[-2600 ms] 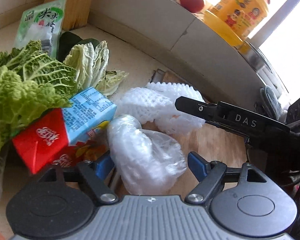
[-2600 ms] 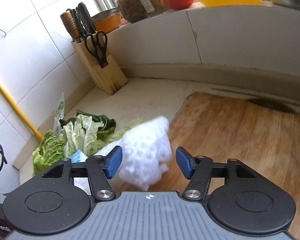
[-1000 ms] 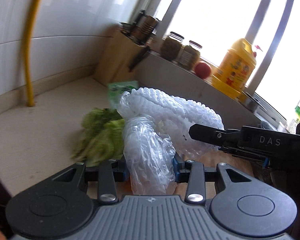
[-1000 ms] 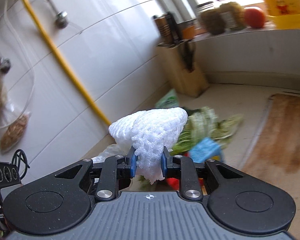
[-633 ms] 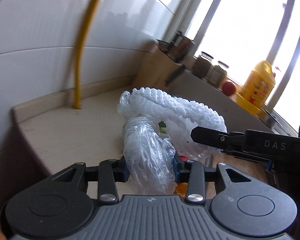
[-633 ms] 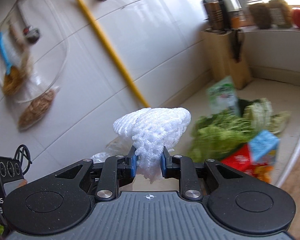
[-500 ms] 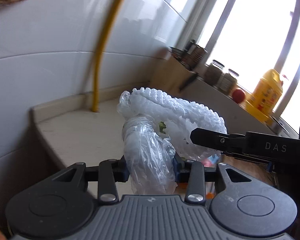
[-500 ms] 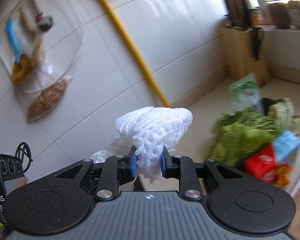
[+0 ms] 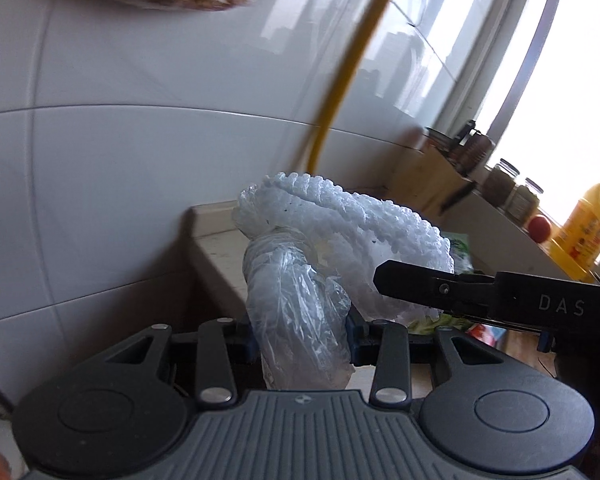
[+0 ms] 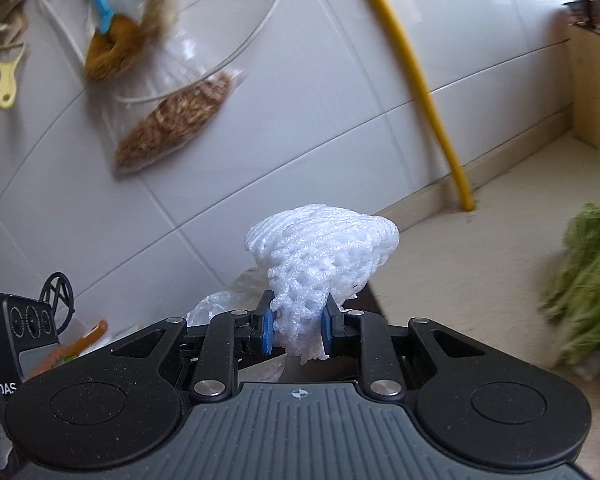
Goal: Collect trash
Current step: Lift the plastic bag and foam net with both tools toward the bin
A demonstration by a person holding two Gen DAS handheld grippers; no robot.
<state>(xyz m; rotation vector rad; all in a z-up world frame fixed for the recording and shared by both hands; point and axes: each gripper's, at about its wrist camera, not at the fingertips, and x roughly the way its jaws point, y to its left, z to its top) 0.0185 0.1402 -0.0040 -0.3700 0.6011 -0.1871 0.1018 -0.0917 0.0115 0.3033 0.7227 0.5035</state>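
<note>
My left gripper (image 9: 302,334) is shut on a crumpled clear plastic bag (image 9: 296,304) that stands up between its blue pads. Just behind and to the right of the bag hangs the white foam fruit net (image 9: 352,224). In the right wrist view my right gripper (image 10: 296,332) is shut on that white foam net (image 10: 324,252), which fans out above the pads. A bit of the plastic bag (image 10: 220,304) shows to the lower left of the net. The right gripper's black finger (image 9: 480,292) crosses the left wrist view from the right. Both loads are held in the air near the counter's left end.
A white tiled wall (image 10: 260,140) with a yellow pipe (image 10: 420,80) is close ahead. Hanging on it are a bag of grain (image 10: 172,120) and a brush (image 10: 108,44). Leafy greens (image 10: 588,280) lie on the beige counter (image 10: 480,260) to the right. Jars and a yellow bottle (image 9: 584,232) line the window sill.
Both grippers, still holding the bag and the net, have swung further left off the cutting board area toward the tiled wall and the counter's end. The greens and carton slid out to the right.
</note>
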